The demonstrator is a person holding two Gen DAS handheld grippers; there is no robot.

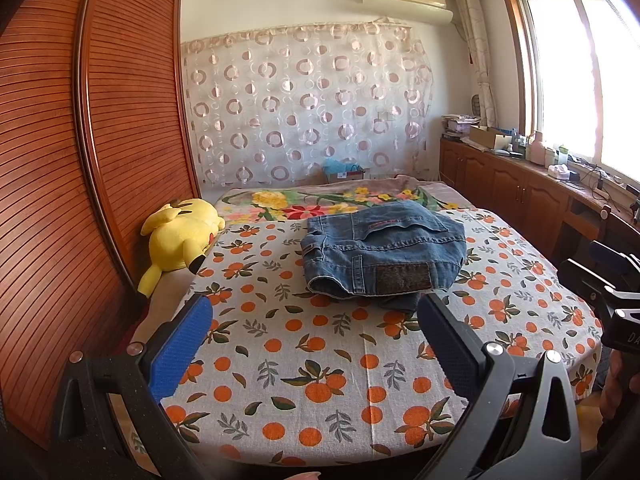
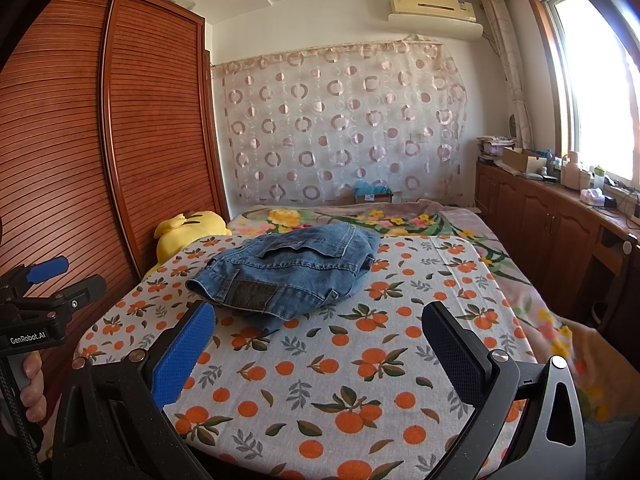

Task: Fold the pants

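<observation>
The blue denim pants (image 1: 382,250) lie folded into a compact bundle on the orange-print cloth (image 1: 320,360) over the bed; they also show in the right wrist view (image 2: 288,276). My left gripper (image 1: 314,312) is open and empty, held back from the pants' near edge above the cloth. My right gripper (image 2: 320,320) is open and empty, also short of the pants, which lie ahead and to its left. The right gripper's body shows at the right edge of the left wrist view (image 1: 612,292); the left gripper's body shows at the left edge of the right wrist view (image 2: 44,304).
A yellow plush toy (image 1: 180,236) lies at the bed's left side against a wooden slatted wardrobe (image 1: 80,160). A floral blanket (image 1: 320,200) covers the far bed. Wooden cabinets (image 1: 520,184) with clutter run under the window on the right.
</observation>
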